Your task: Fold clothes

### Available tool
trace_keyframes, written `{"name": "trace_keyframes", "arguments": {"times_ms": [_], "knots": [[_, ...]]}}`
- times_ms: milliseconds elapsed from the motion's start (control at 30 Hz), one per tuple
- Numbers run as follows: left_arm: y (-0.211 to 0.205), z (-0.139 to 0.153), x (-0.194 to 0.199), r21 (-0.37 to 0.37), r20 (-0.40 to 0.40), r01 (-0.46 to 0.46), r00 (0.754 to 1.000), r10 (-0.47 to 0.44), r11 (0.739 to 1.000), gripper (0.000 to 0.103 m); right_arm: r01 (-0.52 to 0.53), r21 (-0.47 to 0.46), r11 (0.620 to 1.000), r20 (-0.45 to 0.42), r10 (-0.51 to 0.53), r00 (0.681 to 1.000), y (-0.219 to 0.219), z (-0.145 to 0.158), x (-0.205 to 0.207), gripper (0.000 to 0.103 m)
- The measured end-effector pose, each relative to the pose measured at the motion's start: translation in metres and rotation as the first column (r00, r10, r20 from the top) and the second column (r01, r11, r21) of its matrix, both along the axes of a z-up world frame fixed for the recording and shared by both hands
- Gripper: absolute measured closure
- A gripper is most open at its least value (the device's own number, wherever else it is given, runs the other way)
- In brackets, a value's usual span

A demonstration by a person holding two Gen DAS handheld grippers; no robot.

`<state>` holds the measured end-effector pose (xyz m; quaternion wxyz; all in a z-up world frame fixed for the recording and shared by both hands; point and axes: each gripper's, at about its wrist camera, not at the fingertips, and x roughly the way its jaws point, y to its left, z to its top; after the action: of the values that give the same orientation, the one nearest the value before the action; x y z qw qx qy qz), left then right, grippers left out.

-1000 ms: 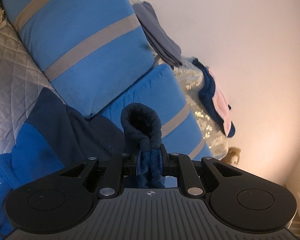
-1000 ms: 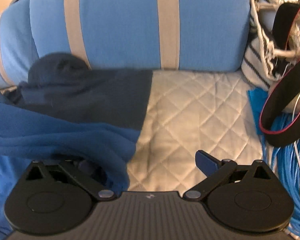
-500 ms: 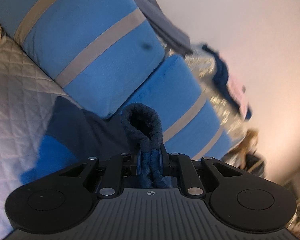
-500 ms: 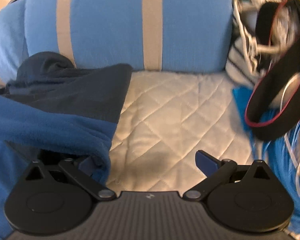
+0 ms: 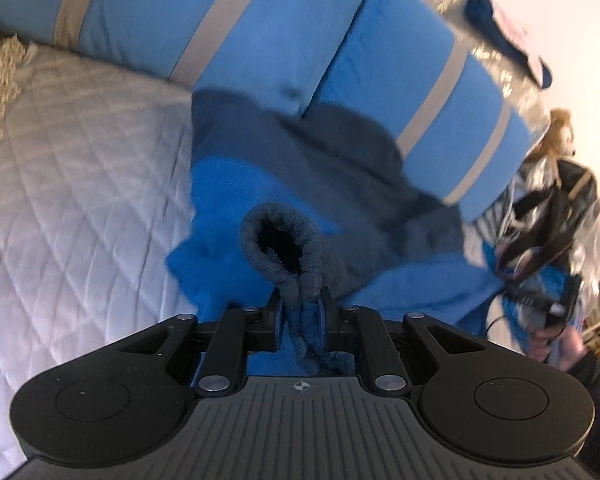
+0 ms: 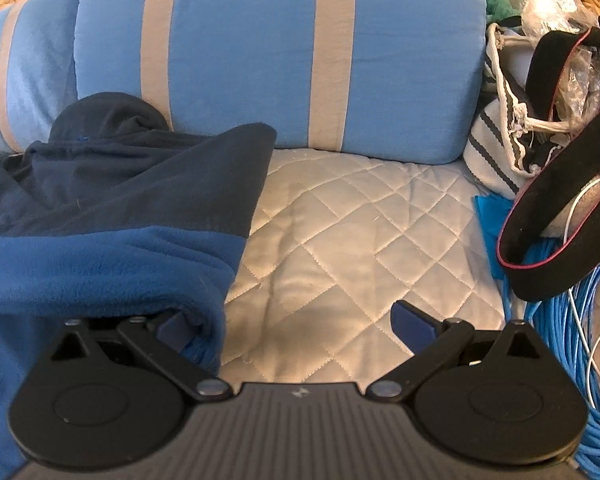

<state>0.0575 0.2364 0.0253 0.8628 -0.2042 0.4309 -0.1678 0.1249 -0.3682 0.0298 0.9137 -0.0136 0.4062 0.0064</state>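
Garment: blue and navy fleece top (image 6: 112,216) lies bunched on the quilted bedcover (image 6: 340,232), against the striped pillows (image 6: 260,48) at the head edge.
Left gripper (image 5: 300,312): I have it clenched on the navy cuff (image 5: 280,240), which loops above the fingers.
Right gripper (image 6: 296,320): jaws spread wide; nothing pinched, fleece only drapes over my left finger (image 6: 172,326).
Handling: I judge it soft, light, limp, not slippery; thick at the seams.
Hold: cuff and hem edges, pinching both layers.
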Motion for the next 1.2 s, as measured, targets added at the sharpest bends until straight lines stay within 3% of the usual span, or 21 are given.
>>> {"name": "trace_keyframes", "arguments": {"times_ms": [233,367,500,600,833,867,900,933,1200], "knots": [[0.001,-0.008,0.0,-0.014,-0.029,-0.013,1.0,0.012,1.0,0.087,-0.031,-0.006,1.0,-0.047,0.03,0.998,0.004,0.0,-0.01,0.0],[0.004,-0.006,-0.003,-0.052,-0.013,-0.022,1.0,0.022,0.998,0.087,-0.139,0.06,0.989,-0.018,0.14,0.99,0.01,0.018,-0.034,0.002],[0.005,-0.006,-0.002,-0.075,-0.005,-0.033,0.999,0.033,0.997,0.087,-0.29,0.198,0.936,0.031,0.29,0.957,0.017,0.037,-0.06,0.021],[0.005,-0.005,-0.002,-0.083,-0.002,-0.043,0.999,0.043,0.996,0.087,-0.37,0.304,0.878,0.015,0.384,0.923,0.026,0.029,-0.062,0.031],[0.005,0.001,-0.006,-0.114,0.025,-0.06,0.998,0.063,0.992,0.087,-0.323,0.396,0.86,-0.042,0.368,0.929,0.034,-0.015,-0.036,0.05],[0.005,0.002,-0.006,-0.115,0.027,-0.061,0.998,0.064,0.992,0.087,-0.307,0.414,0.857,-0.054,0.36,0.932,0.033,-0.02,-0.034,0.059],[0.005,0.003,-0.006,-0.116,0.03,-0.062,0.997,0.066,0.991,0.087,-0.289,0.432,0.854,-0.07,0.351,0.934,0.034,-0.025,-0.032,0.079],[0.005,0.004,-0.006,-0.116,0.032,-0.063,0.997,0.067,0.991,0.087,-0.271,0.449,0.851,-0.086,0.343,0.935,0.034,-0.03,-0.03,0.092],[0.008,0.009,-0.006,-0.108,0.043,-0.069,0.996,0.074,0.992,0.087,-0.236,0.471,0.85,-0.177,0.353,0.919,0.036,-0.036,-0.052,0.096]]}}
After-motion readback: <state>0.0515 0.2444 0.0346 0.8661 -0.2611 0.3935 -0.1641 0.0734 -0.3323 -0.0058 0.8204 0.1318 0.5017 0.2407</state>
